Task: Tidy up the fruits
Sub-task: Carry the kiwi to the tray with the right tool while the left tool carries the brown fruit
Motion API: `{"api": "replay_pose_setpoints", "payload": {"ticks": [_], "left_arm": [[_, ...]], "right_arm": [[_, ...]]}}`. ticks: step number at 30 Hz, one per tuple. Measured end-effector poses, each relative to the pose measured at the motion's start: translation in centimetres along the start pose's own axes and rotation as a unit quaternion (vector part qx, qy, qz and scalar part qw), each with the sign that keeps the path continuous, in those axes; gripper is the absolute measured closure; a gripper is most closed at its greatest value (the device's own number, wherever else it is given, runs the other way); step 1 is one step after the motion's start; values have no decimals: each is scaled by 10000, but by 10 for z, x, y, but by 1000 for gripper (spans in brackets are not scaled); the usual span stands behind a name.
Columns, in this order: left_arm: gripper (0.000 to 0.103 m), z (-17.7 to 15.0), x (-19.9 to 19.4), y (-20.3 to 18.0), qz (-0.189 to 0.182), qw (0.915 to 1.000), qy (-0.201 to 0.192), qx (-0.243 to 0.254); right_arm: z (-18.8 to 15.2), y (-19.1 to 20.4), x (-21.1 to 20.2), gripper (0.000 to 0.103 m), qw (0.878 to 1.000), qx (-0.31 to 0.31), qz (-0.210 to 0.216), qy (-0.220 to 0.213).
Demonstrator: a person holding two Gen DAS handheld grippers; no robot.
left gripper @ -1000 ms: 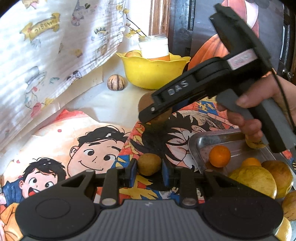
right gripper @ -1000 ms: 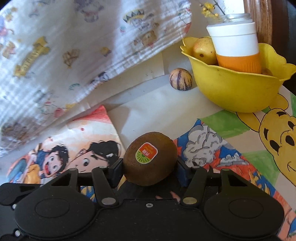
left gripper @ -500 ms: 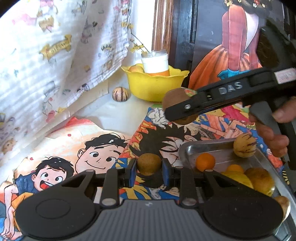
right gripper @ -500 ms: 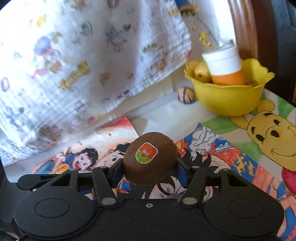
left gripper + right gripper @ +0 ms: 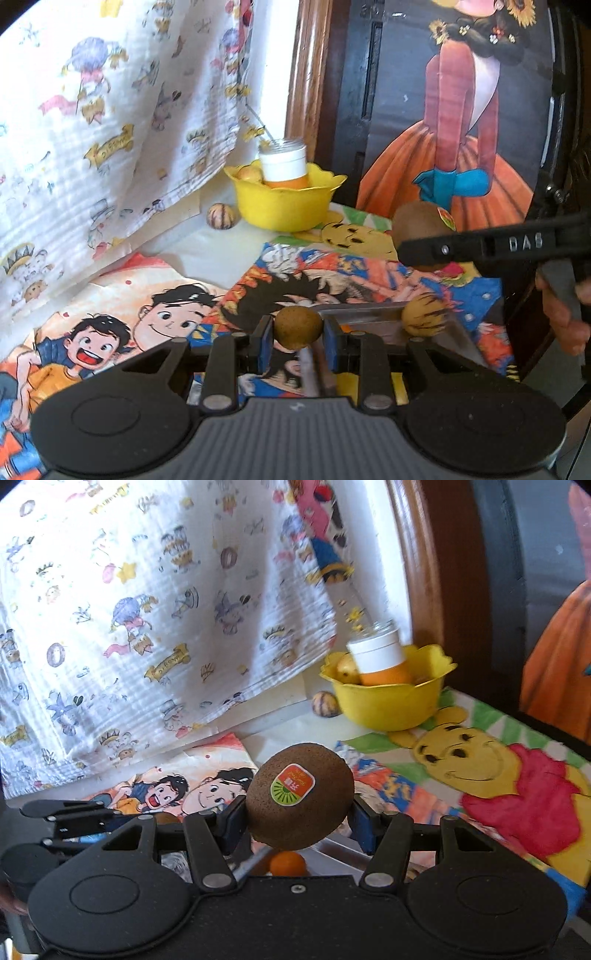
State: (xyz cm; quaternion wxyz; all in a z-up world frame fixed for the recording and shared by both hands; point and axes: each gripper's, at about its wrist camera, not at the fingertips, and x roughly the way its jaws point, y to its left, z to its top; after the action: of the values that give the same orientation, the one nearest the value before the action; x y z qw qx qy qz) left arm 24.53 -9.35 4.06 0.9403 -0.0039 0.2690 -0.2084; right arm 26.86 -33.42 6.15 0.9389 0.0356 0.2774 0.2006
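Note:
My left gripper (image 5: 297, 341) is shut on a small round brown fruit (image 5: 297, 327), held above the near edge of a metal tray (image 5: 373, 325). My right gripper (image 5: 295, 818) is shut on a brown kiwi (image 5: 299, 795) with an orange and green sticker. It also shows in the left wrist view (image 5: 421, 229), held high at the right above the tray. A striped yellow fruit (image 5: 423, 319) lies in the tray. An orange fruit (image 5: 287, 864) shows below the kiwi.
A yellow bowl (image 5: 284, 206) at the back holds a white-and-orange jar (image 5: 283, 166) and a pale fruit (image 5: 247, 173). A striped round fruit (image 5: 220, 216) lies left of the bowl. A printed cloth (image 5: 110, 129) hangs at the left. Cartoon mats (image 5: 147, 314) cover the table.
Both grippers have risen and pulled back with their fruits. The right gripper with the kiwi has moved right in the left wrist view. More of the back wall shows.

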Motion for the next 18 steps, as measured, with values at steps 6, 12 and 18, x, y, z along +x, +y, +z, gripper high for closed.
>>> {"api": "replay_pose_setpoints", "payload": {"ticks": [6,12,18], "left_arm": [[72,-12,-18,-24,-64,9999,-63,-104],[72,-31,-38,-47,-124,9998,-81,-114],[72,-49,-53,-65,-264,9995,-52,-149]], "right_arm": [[-25,1,-41,43,9995,-68,-198,-244],[-51,0,-71,43,9984,-109,-396,-382],[-74,-3,-86,43,9979,-38,-512,-403]]}}
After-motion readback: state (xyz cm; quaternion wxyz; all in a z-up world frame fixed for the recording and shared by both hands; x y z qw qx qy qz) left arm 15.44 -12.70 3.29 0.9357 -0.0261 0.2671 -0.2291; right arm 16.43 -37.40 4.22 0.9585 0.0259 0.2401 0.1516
